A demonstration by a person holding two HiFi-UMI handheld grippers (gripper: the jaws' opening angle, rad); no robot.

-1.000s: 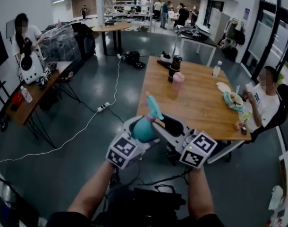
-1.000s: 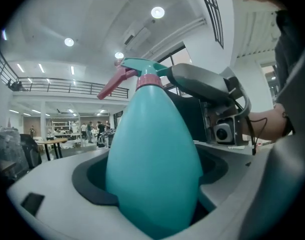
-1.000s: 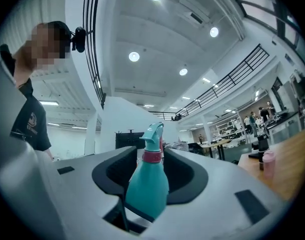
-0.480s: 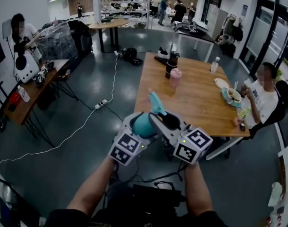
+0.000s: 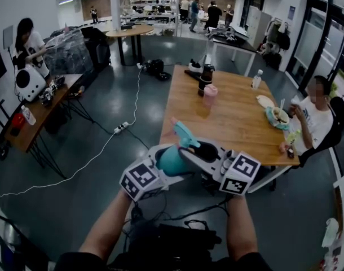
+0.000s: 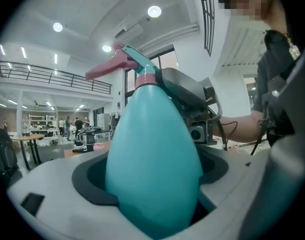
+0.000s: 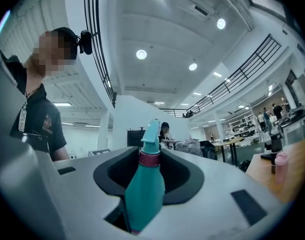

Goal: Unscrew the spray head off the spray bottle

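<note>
**Spray bottle** (image 5: 170,158). The teal bottle is in the air in front of you, above the floor (image 5: 104,168) and just short of the near end of the table (image 5: 239,123). In the head view its rounded body sits low. Its spray head (image 5: 183,133) rises from the body toward 1 o'clock. A pink collar (image 7: 149,158) joins the head to the neck, and the head is on the bottle, not yet off.

**Left hand-held gripper** (image 5: 165,162). You bring it in from 7 o'clock. The left gripper view shows its jaws pinching the widest part of the teal body, one on each flank. The body fills the hollow between the dark pads (image 6: 90,179).

**Right hand-held gripper** (image 5: 195,150). You bring it in from 4 o'clock, so the two grippers meet at the bottle from opposite sides. Its jaws have just been closing, with the bottle between them. In the right gripper view they bear on the teal shoulder below the collar. The collar and spray head stand free in the wider hollow of the pads.

**Surroundings.** The table lies at 1 o'clock from the bottle. A dark flask (image 5: 207,75) stands on it, with a pink cup (image 5: 210,95) just beside it at its 6 o'clock. A seated person (image 5: 313,123) is at the table's 3 o'clock edge.
</note>
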